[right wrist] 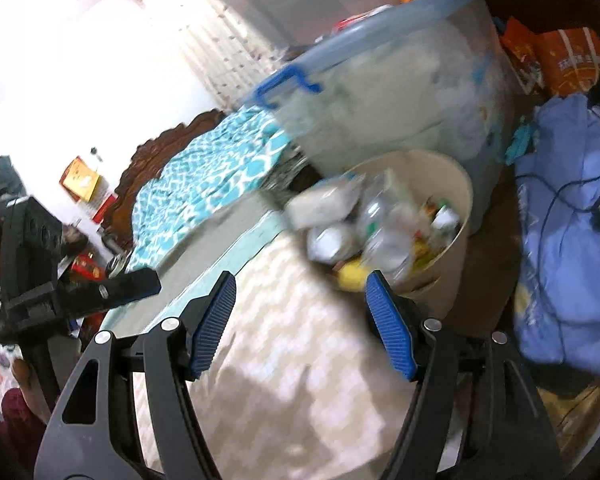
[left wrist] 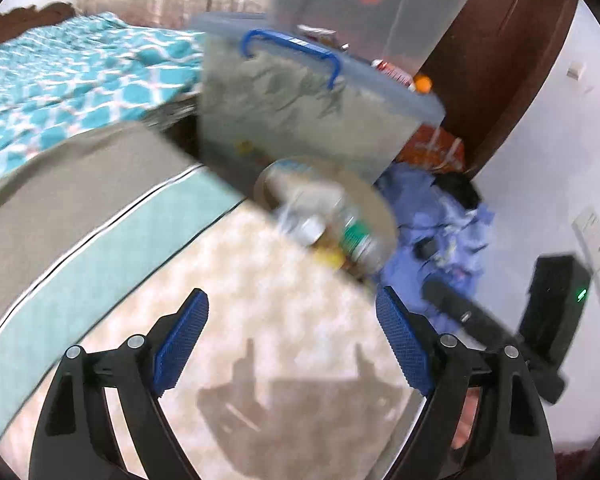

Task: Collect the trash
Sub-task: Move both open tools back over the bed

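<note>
Both the left claw (left wrist: 288, 340) and the right claw (right wrist: 300, 324) gape wide and empty above the patterned cream bedding (right wrist: 300, 360), while the trash-filled round cream plastic bin (right wrist: 458, 184) sits just ahead, beside the clear blue-handled storage tub (right wrist: 400, 112).

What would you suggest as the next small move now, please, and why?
Probably swing both hands away from the bin to look for more trash. Both the left tongs and the right tongs stand open with nothing between their pads, and the bin already holds bottles and wrappers, so nothing is left to drop here.
</note>
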Tool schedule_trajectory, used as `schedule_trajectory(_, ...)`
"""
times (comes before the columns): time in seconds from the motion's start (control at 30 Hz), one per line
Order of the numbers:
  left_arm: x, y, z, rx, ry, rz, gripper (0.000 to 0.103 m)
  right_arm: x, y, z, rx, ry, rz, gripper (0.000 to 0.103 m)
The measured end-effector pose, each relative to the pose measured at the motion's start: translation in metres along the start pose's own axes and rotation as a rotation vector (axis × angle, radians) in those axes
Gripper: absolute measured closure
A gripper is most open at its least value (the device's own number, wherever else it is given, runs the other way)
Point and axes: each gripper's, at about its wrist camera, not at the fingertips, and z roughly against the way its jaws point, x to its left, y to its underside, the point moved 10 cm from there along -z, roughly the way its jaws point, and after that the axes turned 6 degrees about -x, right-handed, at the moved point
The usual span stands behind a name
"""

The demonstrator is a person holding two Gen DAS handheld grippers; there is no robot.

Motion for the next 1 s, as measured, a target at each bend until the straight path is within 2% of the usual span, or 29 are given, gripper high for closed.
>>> schedule_trajectory(0.1, 0.02, 0.039, 0.02, 0.019, -0.088, -0.02, 0.021, 0.022, 0.029, 0.006, 0.019, -0.009, 0.0, 0.034)
schedule_trajectory(0.23, 0.035, 0.081, 0.046, 0.03, -0.148, -0.026, 0.02, 0.047, 0.072, 0.011, 0.054, 0.025, 0.015, 0.032)
schedule_trajectory(0.3, 0.043, 0.094, 0.062, 0.016, -0.18, -0.021, 0.013, 0.057, 0.092, 0.011, 0.088, 0.042, 0.022, 0.028)
schedule_trajectory(0.4, 0.055, 0.108, 0.086, -0.017, -0.21, 0.007, 0.012, 0.073, 0.116, 0.012, 0.149, 0.034, 0.01, 0.028)
schedule_trajectory(0.5, 0.069, 0.118, 0.114, -0.062, -0.277, 0.002, 0.012, 0.096, 0.134, 0.019, 0.163, 0.036, 0.049, 0.027)
schedule_trajectory(0.67, 0.09, 0.134, 0.149, -0.108, -0.341, 0.023, 0.009, 0.131, 0.162, 0.024, 0.196, 0.034, 0.115, 0.022)
schedule_trajectory(1.0, 0.137, 0.162, 0.194, -0.155, -0.444, 0.099, 0.009, 0.177, 0.192, 0.03, 0.225, 0.045, 0.201, 0.018)
